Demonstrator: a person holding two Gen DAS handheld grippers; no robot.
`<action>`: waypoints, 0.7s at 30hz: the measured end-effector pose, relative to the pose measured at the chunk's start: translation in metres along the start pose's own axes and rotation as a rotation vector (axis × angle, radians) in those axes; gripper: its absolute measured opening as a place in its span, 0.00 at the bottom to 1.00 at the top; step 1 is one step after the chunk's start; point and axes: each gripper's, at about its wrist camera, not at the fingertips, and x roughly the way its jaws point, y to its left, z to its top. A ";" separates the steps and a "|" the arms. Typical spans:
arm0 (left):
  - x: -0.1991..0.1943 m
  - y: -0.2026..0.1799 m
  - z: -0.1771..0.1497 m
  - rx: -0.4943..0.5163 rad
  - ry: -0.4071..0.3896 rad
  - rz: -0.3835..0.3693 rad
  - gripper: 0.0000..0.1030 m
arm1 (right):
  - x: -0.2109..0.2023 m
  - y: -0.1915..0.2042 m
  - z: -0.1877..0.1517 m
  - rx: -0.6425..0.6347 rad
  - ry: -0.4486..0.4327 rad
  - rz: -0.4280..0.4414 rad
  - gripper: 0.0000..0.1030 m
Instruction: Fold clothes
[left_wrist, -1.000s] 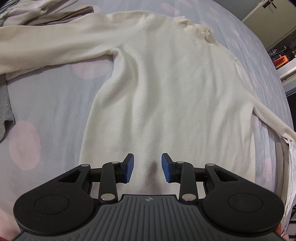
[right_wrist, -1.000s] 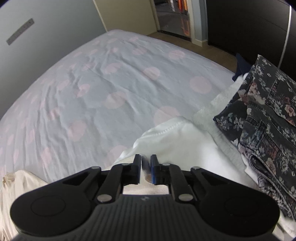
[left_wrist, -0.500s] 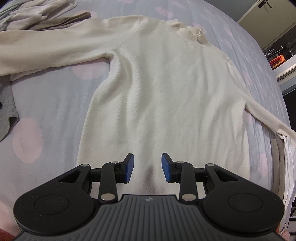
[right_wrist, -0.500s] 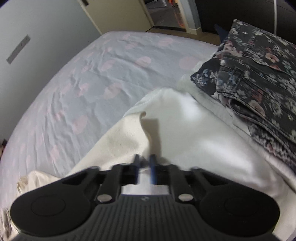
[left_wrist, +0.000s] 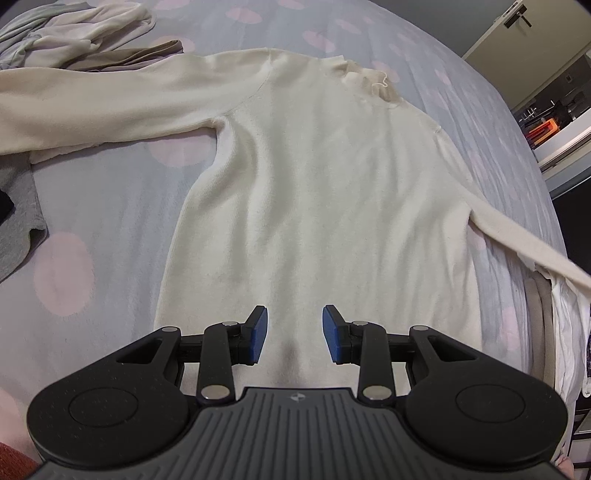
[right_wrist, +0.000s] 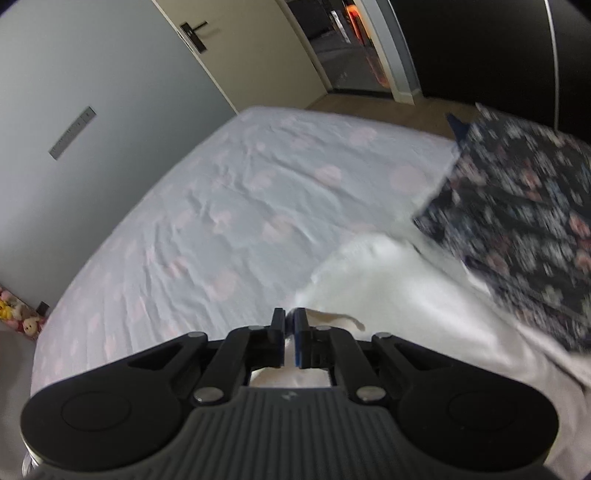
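A cream long-sleeved sweater (left_wrist: 314, 184) lies flat on the dotted bed sheet (left_wrist: 110, 206), collar at the far end. Its left sleeve stretches out to the left. My left gripper (left_wrist: 294, 334) hovers open over the lower middle of the sweater, with nothing between its blue pads. The sweater's right sleeve (left_wrist: 517, 236) runs off taut toward the right edge. In the blurred right wrist view my right gripper (right_wrist: 290, 332) is shut on cream fabric, the sleeve end (right_wrist: 332, 317), beside a white folded cloth (right_wrist: 388, 280).
A heap of light clothes (left_wrist: 74, 29) lies at the far left and a grey garment (left_wrist: 18, 229) at the left edge. A dark floral garment (right_wrist: 517, 206) sits on stacked folded clothes at the right. A door (right_wrist: 192, 40) stands beyond the bed.
My right gripper has lifted and swung with the sleeve end in it, pulling the right sleeve straighter. The left gripper has drawn back a little, staying open.
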 end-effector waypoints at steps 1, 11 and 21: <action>-0.002 0.001 0.000 -0.001 -0.003 -0.001 0.29 | -0.004 0.000 -0.002 -0.003 0.000 0.000 0.05; -0.021 0.012 0.009 -0.018 -0.038 0.022 0.29 | 0.023 -0.054 -0.051 0.089 0.095 -0.070 0.06; -0.038 0.030 0.011 0.063 0.001 0.088 0.39 | -0.017 -0.011 -0.076 -0.109 0.009 -0.048 0.11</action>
